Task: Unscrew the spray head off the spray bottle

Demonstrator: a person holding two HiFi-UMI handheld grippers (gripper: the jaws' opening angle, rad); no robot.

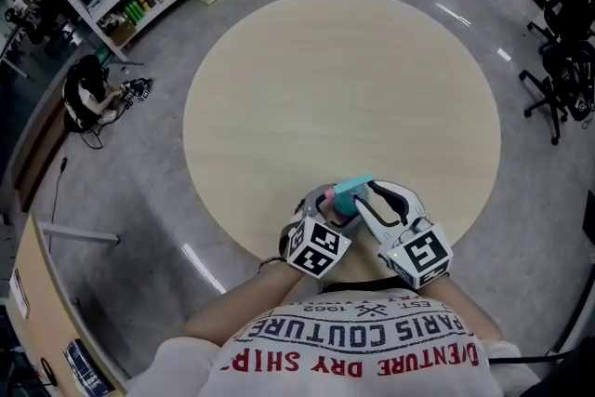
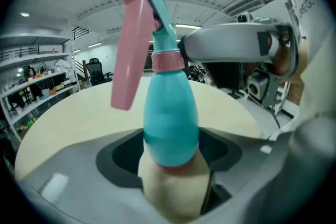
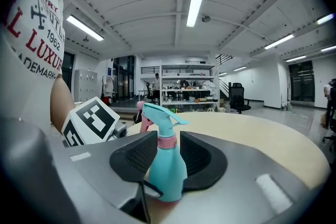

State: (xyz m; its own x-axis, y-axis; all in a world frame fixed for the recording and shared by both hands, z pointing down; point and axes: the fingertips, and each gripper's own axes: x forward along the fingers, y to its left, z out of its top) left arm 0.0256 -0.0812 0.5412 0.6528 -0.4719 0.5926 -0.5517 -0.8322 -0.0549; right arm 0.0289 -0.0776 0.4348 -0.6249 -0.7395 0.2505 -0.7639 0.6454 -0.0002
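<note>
Clamping spray bottle near table edge: left gripper body, right gripper spray head

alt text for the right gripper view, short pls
A teal plastic spray bottle with a pink collar and teal-and-pink spray head stands between the right tool's two dark ribbed pads, which appear closed on the collar. Left of it sits a black-and-white marker cube; behind lies a round beige table.
</note>
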